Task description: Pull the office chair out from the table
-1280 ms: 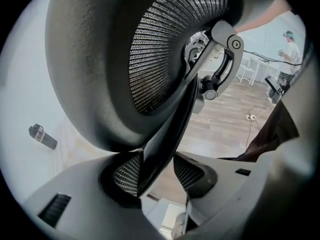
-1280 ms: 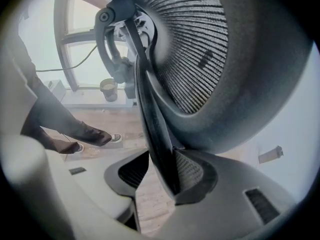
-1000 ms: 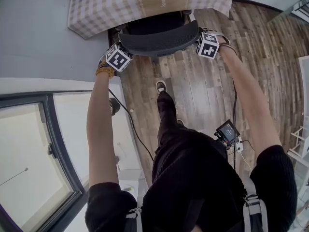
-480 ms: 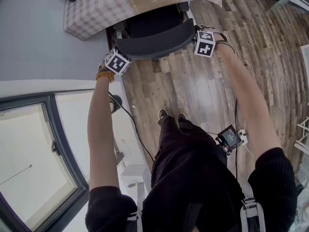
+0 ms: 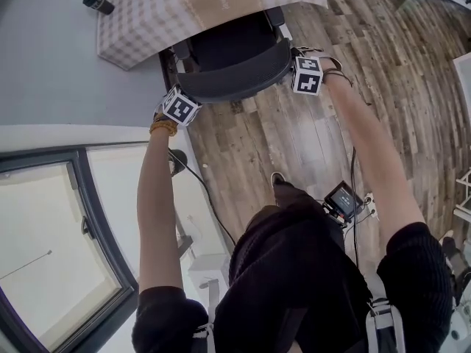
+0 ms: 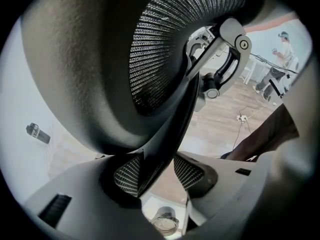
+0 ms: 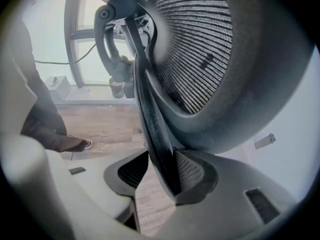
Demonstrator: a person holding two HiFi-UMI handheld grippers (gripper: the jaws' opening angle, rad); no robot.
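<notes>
1. At the far left, a small dark object (image 5: pixel 98 3) lies on the pale grey floor (image 5: pixel 51 57), near the left corner of a surface draped in beige checked cloth (image 5: pixel 147 20).
2. The left gripper (image 5: pixel 184 100), grey plastic with a black-and-white marker cube, pinches the left end of the chair's backrest. In the left gripper view the thin black rim fills the gap between the two ribbed pads (image 6: pixel 125 176) at their tips.
3. The black mesh office chair (image 5: pixel 235 79) stands on the brown wood-plank floor (image 5: pixel 294 138) and faces the surface. The front of its seat sits at the surface's near edge, and its curved backrest is turned toward the person.
4. The right gripper (image 5: pixel 302 72), also carrying a marker cube, pinches the right end of the same backrest. In the right gripper view the rim sits clamped between its pads.
5. Further right, a small black device with a lit screen (image 5: pixel 344 201) sits beside the person's right arm, with thin cables trailing from it.
</notes>
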